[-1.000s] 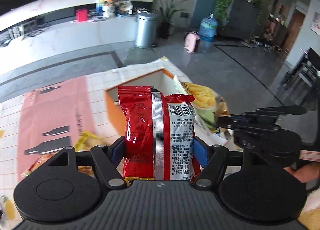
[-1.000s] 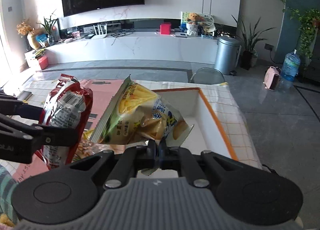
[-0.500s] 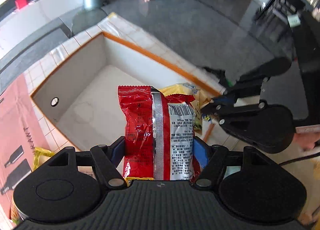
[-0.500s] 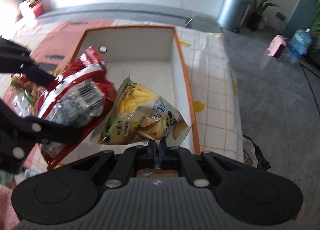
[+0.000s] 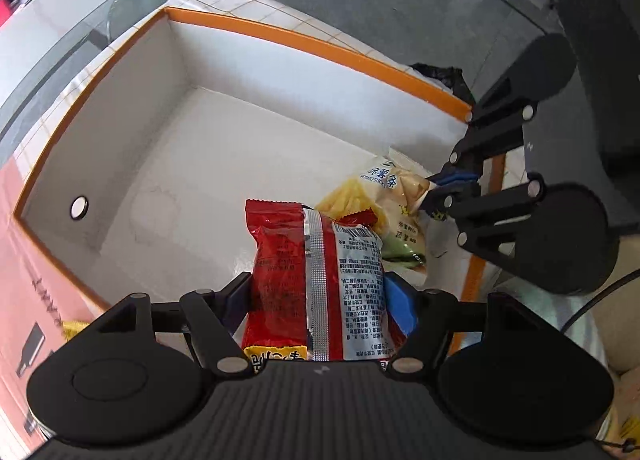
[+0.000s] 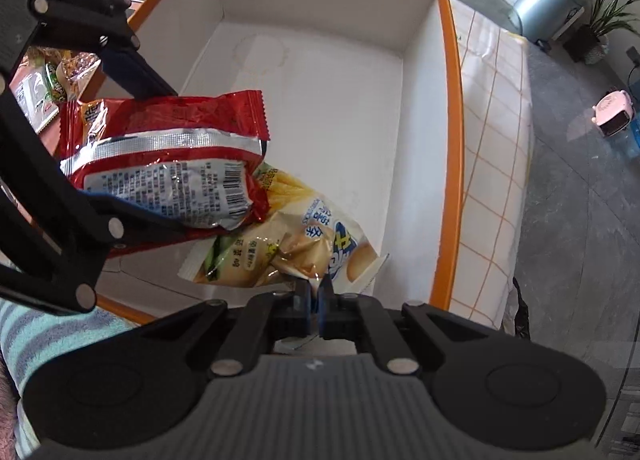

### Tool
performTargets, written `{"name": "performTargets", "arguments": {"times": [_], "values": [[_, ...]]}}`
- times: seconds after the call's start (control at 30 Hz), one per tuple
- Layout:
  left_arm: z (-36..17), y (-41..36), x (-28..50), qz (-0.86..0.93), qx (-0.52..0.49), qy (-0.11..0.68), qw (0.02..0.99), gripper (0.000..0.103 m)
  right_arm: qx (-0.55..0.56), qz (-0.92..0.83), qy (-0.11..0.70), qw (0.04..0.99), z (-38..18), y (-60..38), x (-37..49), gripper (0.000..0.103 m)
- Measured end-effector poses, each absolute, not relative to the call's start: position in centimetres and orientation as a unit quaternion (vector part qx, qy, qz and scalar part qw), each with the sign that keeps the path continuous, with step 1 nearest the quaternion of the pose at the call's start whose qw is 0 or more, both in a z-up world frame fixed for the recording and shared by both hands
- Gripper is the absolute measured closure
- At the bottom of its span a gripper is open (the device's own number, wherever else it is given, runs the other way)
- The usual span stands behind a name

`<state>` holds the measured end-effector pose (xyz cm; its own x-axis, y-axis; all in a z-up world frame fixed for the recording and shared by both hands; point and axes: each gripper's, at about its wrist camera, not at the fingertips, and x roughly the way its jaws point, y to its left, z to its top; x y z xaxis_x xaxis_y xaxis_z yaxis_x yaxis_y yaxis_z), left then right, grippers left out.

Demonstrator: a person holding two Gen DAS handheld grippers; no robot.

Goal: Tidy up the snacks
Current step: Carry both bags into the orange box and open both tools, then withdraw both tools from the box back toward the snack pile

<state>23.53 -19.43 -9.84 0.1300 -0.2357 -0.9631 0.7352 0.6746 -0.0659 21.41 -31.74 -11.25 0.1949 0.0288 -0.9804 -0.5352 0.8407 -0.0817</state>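
Left gripper [image 5: 320, 292] clamps a red foil snack bag [image 5: 316, 280]; right gripper [image 6: 314, 292] pinches a yellow potato-stick bag [image 6: 288, 244] over the white orange-rimmed box [image 6: 448, 100]. Best lowered inside before letting go.

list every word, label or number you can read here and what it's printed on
"POTATO STICKS": on the yellow potato stick bag pinched by the right hand-held gripper, beside large Chinese characters.
Red snack packet in the left hand-held gripper: barcode and dense Chinese small print on its silver back panel, too small to read.
Pink tablecloth: a few dark letters at the edge, cut off and unreadable.
White box: no text.
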Motion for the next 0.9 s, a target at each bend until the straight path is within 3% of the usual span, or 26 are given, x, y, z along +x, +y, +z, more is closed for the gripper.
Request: {"name": "performTargets", "arguments": {"times": [0.4, 0.47, 0.5, 0.67, 0.73, 0.9], "values": [[-12.1, -19.7, 23.8, -0.341, 0.233, 0.58, 0.702, 0.022, -0.216, 0.191, 0.628, 0.722, -12.3, -31.7, 23.0, 0.098], [-12.2, -19.6, 23.8, -0.341, 0.23, 0.581, 0.703, 0.018, -0.213, 0.191, 0.63, 0.722, -12.4, -31.7, 23.1, 0.095], [-12.4, -19.6, 24.0, -0.341, 0.228, 0.584, 0.701, 0.018, -0.212, 0.191, 0.63, 0.722, -12.4, -31.8, 23.2, 0.089], [-12.6, -19.1, 24.5, -0.336, 0.218, 0.59, 0.701, 0.016, -0.21, 0.195, 0.629, 0.723, -12.1, -32.0, 23.4, 0.082], [-12.2, -19.0, 24.5, -0.336, 0.214, 0.585, 0.706, 0.015, -0.207, 0.194, 0.626, 0.727, -11.6, -32.1, 23.3, 0.071], [-10.6, -18.4, 24.1, -0.342, 0.196, 0.574, 0.718, 0.015, -0.191, 0.19, 0.618, 0.739, -10.1, -32.5, 23.2, 0.069]]}}
